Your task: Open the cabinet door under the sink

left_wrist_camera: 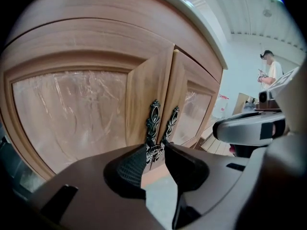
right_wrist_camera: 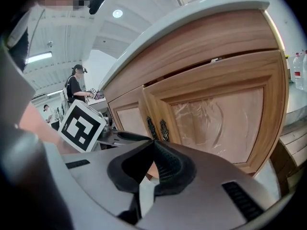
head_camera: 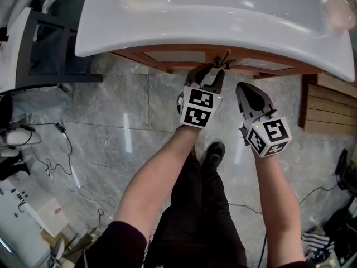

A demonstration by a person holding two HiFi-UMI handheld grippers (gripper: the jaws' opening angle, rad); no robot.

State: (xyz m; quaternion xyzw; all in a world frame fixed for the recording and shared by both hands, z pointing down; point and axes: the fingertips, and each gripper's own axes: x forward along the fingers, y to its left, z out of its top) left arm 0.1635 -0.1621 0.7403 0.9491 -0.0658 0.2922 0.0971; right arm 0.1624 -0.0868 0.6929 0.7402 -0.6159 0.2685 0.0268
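The wooden cabinet (head_camera: 167, 56) sits under the white sink (head_camera: 195, 21). Its two doors meet at a pair of dark ornate handles (head_camera: 223, 62). In the left gripper view the left door's handle (left_wrist_camera: 153, 121) and the right door's handle (left_wrist_camera: 171, 121) hang side by side. My left gripper (head_camera: 215, 68) (left_wrist_camera: 154, 152) is open right at them, and the lower end of the left handle shows in the gap between its tips. My right gripper (head_camera: 244, 87) (right_wrist_camera: 154, 145) is shut and empty, a little back from the right door (right_wrist_camera: 220, 119). Both handles (right_wrist_camera: 158, 128) show past it.
A black metal stand (head_camera: 50, 49) is at the left of the sink, and slatted wooden boards (head_camera: 329, 108) lie at the right. Cables (head_camera: 61, 149) run over the grey tiled floor. My shoe (head_camera: 213, 152) is below the grippers. People (left_wrist_camera: 271, 73) stand far off.
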